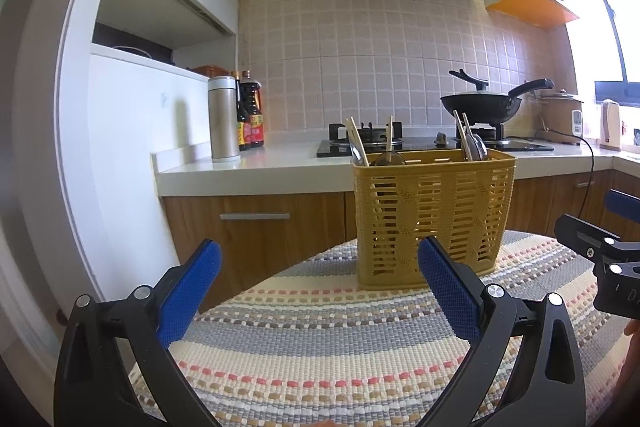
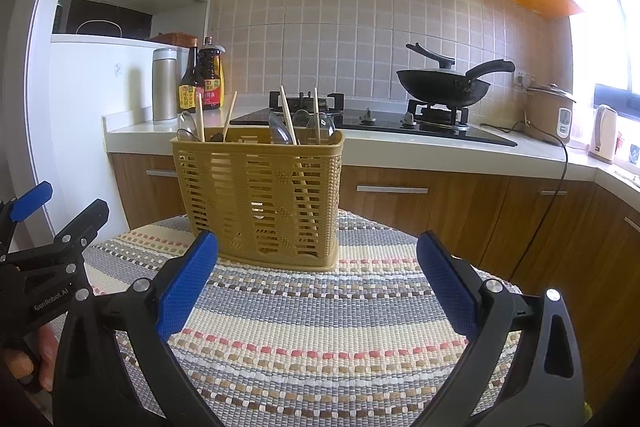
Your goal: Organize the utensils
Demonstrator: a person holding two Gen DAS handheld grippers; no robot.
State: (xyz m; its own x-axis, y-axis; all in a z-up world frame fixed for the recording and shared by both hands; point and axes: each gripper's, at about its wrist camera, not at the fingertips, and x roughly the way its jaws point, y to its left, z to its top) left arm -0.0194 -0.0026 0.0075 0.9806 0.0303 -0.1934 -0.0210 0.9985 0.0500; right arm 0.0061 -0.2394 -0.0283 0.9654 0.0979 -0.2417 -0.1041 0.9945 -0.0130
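Standing upright on the striped woven mat (image 2: 320,327), the yellow perforated plastic utensil basket (image 2: 260,195) holds wooden chopsticks (image 2: 288,115) and spoons (image 2: 276,127), long axes near vertical, tips up. Your left gripper (image 1: 320,267) and right gripper (image 2: 316,259): fingers spread wide, holding nothing.

Tiled kitchen wall (image 1: 360,47), wooden cabinets (image 2: 440,211), bright window (image 1: 600,27).

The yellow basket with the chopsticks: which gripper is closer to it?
Hard to tell; they look about equally close. Left gripper sits in front of the yellow basket, slightly to its left; right gripper sits in front, slightly right. Neither touches it.
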